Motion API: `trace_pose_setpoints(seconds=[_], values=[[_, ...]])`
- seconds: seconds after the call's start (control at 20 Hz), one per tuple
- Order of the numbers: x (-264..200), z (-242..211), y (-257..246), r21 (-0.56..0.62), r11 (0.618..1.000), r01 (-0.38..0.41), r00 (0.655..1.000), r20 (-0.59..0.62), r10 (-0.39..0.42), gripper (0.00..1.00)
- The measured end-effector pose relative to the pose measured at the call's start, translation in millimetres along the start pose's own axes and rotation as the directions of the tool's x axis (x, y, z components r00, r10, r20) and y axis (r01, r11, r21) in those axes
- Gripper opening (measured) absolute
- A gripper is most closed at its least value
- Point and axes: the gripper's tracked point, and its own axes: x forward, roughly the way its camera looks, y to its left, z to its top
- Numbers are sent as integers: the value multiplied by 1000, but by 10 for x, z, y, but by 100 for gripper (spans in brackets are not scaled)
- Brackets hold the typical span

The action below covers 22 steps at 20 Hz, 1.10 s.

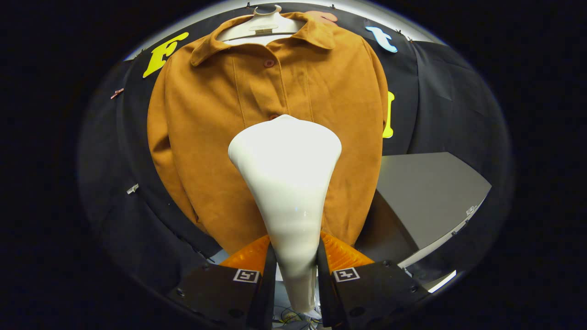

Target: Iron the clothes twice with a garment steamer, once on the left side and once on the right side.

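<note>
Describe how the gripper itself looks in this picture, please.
The gripper has two blocky bodies, each carrying a small square black-and-white marker on top. Its fingers have ribbed surfaces. Thin coloured wires show below, between the bodies.

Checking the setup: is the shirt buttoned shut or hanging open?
Buttoned shut: the shirt hangs on its hanger, front closed. The hand-held gripper grips the steamer.

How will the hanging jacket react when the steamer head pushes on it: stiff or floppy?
Probably floppy: the brown jacket hangs from one hanger, its lower hem free, so it may swing. The cloth looks thick and matte, likely dragging. The tool is shut on the glossy steamer, which might slip.
</note>
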Motion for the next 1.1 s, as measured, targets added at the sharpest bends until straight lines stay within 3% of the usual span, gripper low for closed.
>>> trace_pose_setpoints(seconds=[0.5, 1.1], values=[[-414, 735, -233, -10, 1000, -11, 973, 232, 13, 43], [-735, 1294, -408, -51, 997, -58, 885, 459, 74, 43]])
